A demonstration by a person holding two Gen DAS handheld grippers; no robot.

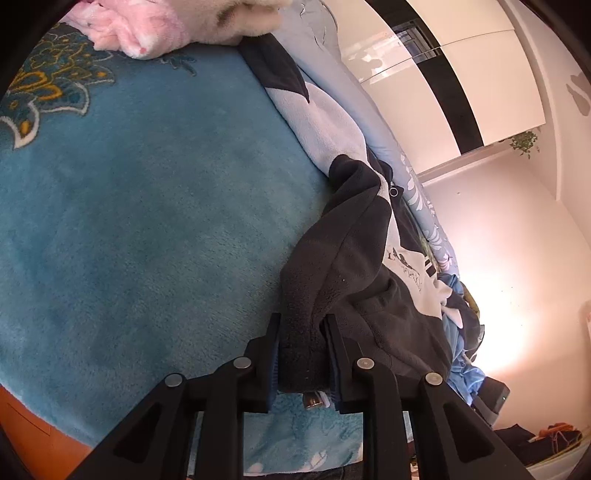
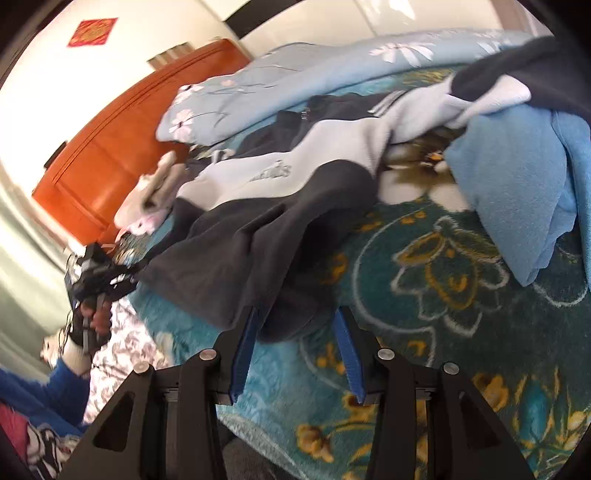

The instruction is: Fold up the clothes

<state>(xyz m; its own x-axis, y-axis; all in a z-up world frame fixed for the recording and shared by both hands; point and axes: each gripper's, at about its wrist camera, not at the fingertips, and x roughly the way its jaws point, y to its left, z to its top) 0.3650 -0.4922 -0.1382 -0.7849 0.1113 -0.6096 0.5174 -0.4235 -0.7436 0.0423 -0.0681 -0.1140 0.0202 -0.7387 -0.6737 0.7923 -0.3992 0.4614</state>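
Your left gripper (image 1: pixel 301 354) clamps the dark jacket (image 1: pixel 354 266), but your right gripper (image 2: pixel 295 332) stands wide, so that hem may sag and crease unevenly.

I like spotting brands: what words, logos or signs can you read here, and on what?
"adidas": pale chest panel of the dark fleece jacket, blurred but legible.
Small print on the jacket's pale panel in the left wrist view: unreadable.
Red square wall sign: gold characters too blurred.

jacket (image 1: pixel 343 266) hem buried between clamped fingers; chest lettering (image 2: pixel 271 171) smeared; left gripper (image 2: pixel 105 278) motion-blurred
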